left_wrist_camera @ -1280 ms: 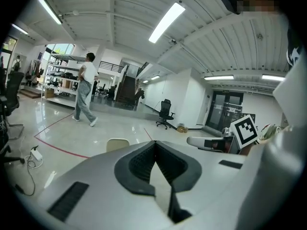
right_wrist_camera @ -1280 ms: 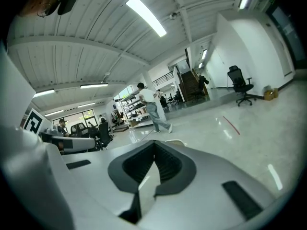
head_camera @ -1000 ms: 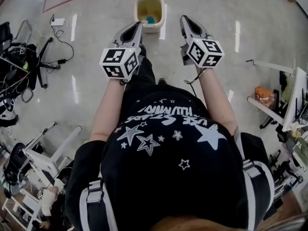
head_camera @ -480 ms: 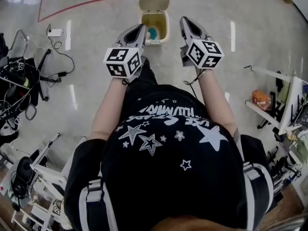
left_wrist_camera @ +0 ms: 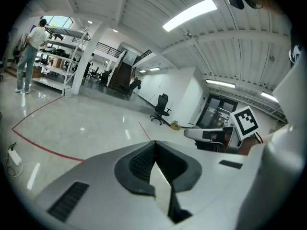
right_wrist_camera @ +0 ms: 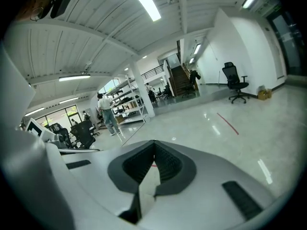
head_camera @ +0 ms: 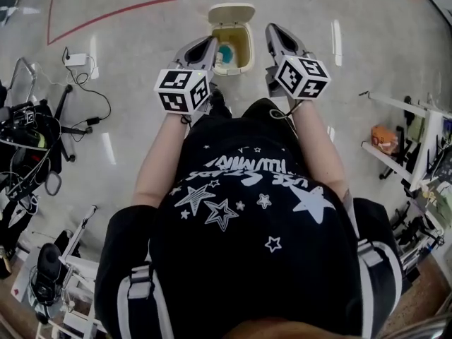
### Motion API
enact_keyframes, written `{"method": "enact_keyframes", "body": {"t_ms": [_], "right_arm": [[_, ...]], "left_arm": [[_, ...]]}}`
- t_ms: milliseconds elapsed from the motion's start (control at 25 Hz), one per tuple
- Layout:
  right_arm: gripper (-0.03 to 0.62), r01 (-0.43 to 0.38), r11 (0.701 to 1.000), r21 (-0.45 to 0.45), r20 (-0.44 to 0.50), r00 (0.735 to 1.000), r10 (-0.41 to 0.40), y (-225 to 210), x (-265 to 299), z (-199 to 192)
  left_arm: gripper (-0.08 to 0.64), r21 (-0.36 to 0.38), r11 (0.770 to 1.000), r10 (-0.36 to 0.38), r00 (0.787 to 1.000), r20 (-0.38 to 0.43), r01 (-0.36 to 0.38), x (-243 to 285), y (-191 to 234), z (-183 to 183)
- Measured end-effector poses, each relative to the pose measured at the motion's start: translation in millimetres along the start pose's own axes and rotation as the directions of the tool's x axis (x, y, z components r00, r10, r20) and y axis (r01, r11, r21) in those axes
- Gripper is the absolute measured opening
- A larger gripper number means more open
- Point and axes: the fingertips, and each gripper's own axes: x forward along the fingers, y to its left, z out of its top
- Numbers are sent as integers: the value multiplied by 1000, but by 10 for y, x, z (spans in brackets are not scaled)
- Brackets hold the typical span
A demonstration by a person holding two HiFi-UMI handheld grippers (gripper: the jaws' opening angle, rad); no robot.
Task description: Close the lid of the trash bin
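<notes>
A cream trash bin [head_camera: 243, 55] stands on the floor ahead of me in the head view, its lid [head_camera: 232, 13] tipped back and open, with something blue inside. My left gripper [head_camera: 210, 44] is shut and empty, its tip just left of the bin's rim. My right gripper [head_camera: 271, 30] is also shut and empty, its tip just right of the bin. Both gripper views look out level across the hall, over their own closed tips [left_wrist_camera: 153, 143] [right_wrist_camera: 154, 142], and neither shows the bin.
Tripods, cables and a white power strip [head_camera: 74, 59] lie on the floor at left. Shelving and an orange item [head_camera: 385, 138] stand at right. A red floor line [head_camera: 106, 16] runs behind the bin. People stand by distant shelves [left_wrist_camera: 31, 42].
The bin has come nearer and now sits between the two gripper tips. Both grippers hold their pose, still shut.
</notes>
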Motion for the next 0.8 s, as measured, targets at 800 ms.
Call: {"method": "enact_keyframes", "body": {"t_ms": [800], "right_arm": [[5,-77,997,12,-147,986,78,-861,1084,-59]], "left_arm": [[11,-27,991,126,988,-91,-129,1119,406,-18]]}}
